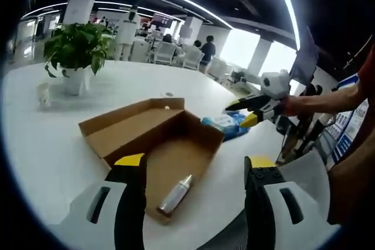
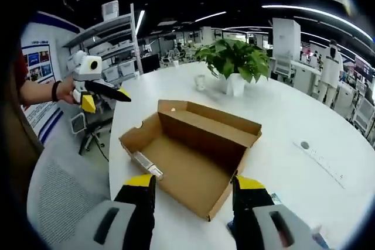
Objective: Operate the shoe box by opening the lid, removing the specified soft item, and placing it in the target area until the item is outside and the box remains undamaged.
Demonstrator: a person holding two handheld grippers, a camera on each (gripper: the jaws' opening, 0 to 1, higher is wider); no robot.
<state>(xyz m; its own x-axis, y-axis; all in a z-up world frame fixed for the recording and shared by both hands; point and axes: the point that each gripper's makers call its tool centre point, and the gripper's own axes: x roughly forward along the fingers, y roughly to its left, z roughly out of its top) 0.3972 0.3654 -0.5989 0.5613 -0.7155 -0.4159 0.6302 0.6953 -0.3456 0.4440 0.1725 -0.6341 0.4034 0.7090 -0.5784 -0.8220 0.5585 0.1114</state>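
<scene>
The cardboard shoe box sits open on the round white surface, its lid folded back flat beside the tray; inside the tray, near one corner, lies a small silver tube, seen also from the right gripper view as a slim item against the box's near wall. The soft item, a blue and white pack, lies outside the box on the surface, just beside the box's far corner. In the left gripper view the left tool hangs above the near end of the box with its jaws wide apart and nothing between them; the right tool comes in from the right, held by a hand, its yellow-tipped jaws parted slightly over the blue pack, touching or not I cannot tell. In the right gripper view the right tool stands open and empty; a potted plant stands beyond the box.
</scene>
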